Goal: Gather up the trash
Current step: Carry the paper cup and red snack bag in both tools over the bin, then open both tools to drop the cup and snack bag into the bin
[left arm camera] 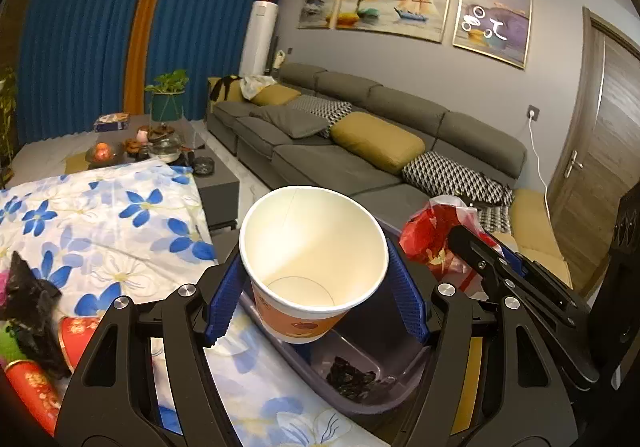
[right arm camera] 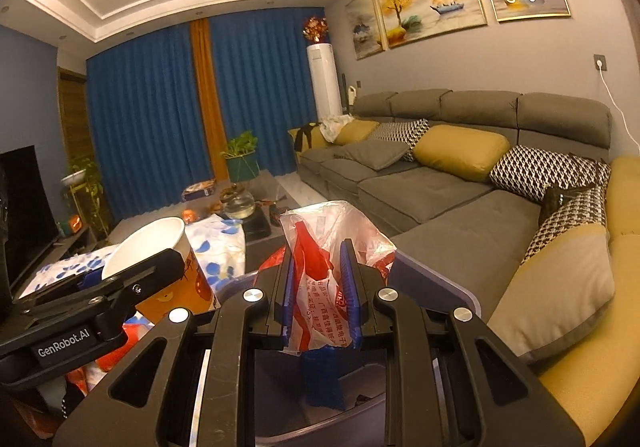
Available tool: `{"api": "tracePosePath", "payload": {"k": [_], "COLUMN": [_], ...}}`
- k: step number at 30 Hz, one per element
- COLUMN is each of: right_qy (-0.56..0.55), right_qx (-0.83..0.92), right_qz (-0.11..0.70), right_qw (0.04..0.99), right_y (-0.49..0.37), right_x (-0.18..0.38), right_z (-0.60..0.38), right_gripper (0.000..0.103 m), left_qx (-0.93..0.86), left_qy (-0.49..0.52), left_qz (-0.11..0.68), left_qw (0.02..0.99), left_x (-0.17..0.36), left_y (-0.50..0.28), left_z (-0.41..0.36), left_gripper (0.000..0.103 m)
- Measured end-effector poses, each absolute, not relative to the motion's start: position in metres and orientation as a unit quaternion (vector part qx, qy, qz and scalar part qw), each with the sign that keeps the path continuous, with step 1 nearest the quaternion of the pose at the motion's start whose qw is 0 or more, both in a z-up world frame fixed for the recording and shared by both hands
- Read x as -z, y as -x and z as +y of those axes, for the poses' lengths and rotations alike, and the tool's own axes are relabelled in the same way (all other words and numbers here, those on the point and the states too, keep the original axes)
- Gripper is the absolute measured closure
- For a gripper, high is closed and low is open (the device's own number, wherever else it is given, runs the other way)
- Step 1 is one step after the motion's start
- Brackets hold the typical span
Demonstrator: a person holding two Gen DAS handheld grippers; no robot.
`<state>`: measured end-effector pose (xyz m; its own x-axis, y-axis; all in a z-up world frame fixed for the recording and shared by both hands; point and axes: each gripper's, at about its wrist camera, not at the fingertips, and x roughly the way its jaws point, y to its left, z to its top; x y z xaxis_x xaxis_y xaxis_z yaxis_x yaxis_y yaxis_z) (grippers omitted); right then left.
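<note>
Two light, crushable catches: left gripper (left arm camera: 316, 279) pinches the paper cup (left arm camera: 312, 259) mid-wall above the bin (left arm camera: 384, 375), while at its 3 o'clock the right gripper (right arm camera: 318, 287) clamps the limp, slippery plastic bag (right arm camera: 324, 271).

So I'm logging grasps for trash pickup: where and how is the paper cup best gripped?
As the left gripper has it: across the upper wall of the paper cup, just under the rim, one finger each side. The round, tapering wall with its rolled rim probably resists slipping there.
</note>
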<state>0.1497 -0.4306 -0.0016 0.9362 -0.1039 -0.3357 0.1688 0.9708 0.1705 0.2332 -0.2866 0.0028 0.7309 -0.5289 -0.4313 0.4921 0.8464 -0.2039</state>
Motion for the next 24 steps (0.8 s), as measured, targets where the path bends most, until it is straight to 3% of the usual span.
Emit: {"api": "tracePosePath", "payload": {"k": [24], "right_qy": [-0.111], "right_qx": [0.082], "right_qz": [0.190], "right_qw": [0.972], "right_y": [-0.169], "right_x": [0.017], "right_z": [-0.443], "right_gripper": [0.079], "left_qx": [0.297], "left_qy": [0.036], "left_qz": [0.282], "left_qw": [0.911], "left_x": [0.038], "left_y": [-0.257], "left_z": [-0.309], "left_gripper": [0.035]}}
